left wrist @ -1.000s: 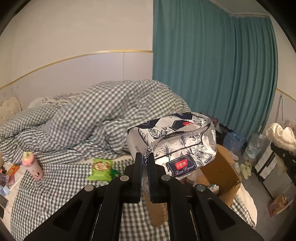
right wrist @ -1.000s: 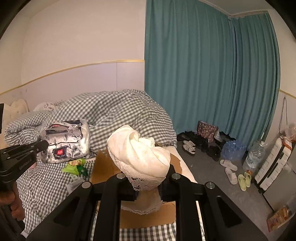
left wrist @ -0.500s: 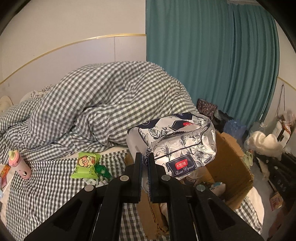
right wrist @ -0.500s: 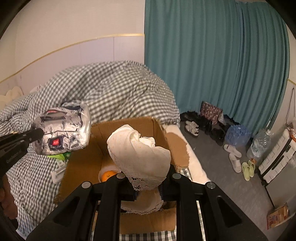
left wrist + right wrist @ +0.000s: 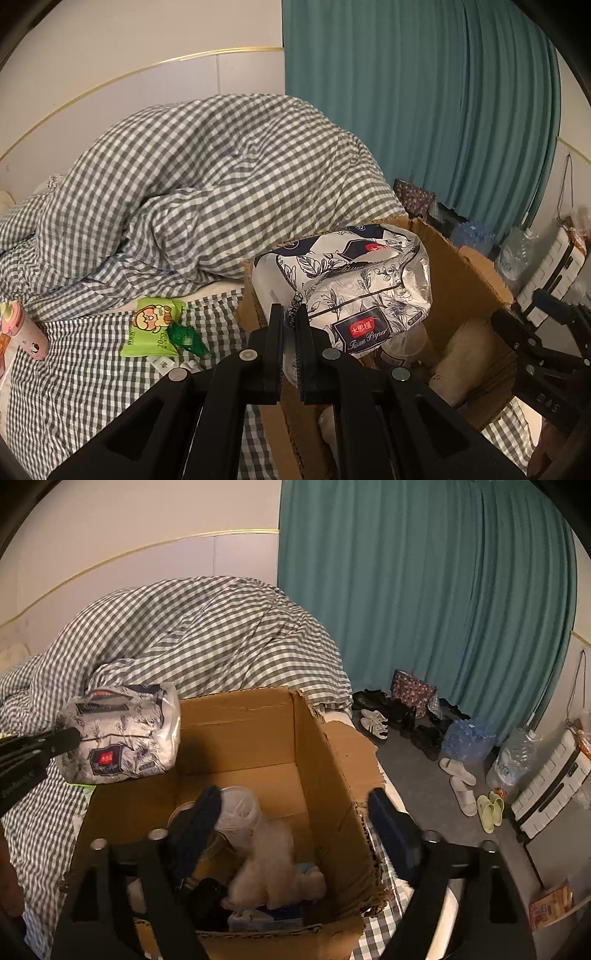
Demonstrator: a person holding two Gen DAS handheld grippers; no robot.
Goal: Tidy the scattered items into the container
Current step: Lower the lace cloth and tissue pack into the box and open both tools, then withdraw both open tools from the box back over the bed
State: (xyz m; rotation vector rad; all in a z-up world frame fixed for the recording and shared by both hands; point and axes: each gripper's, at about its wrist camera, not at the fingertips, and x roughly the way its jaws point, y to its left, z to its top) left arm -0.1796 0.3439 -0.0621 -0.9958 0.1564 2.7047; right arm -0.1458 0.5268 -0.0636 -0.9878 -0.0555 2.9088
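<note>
Nearest the right wrist camera, the right gripper [image 5: 295, 812] hangs over the open cardboard box [image 5: 332, 760], its fingers [image 5: 199, 819] spreading apart with nothing gripped between them. Just below, a cream lace cloth [image 5: 277, 864] lies loose in the box among a clear plastic cup [image 5: 238, 808] and some dark items. That drop looks done.

At the box's left rim, the left gripper [image 5: 290, 328] has its fingers [image 5: 275, 332] pinched nearly together on the wrapper edge of a floral tissue pack [image 5: 354, 288], which hangs partly above the box opening. The step in hand seems to be bringing this pack into the box; the next move likely calls for carrying it further inward over the opening, clear of the wall, before letting go.

Beyond the box to its left, on the checked bed [image 5: 85, 373], a green wipes packet [image 5: 153, 326] and a pink bottle [image 5: 29, 332] lie outside the box. Behind the box rises the heaped checked duvet [image 5: 221, 177].
</note>
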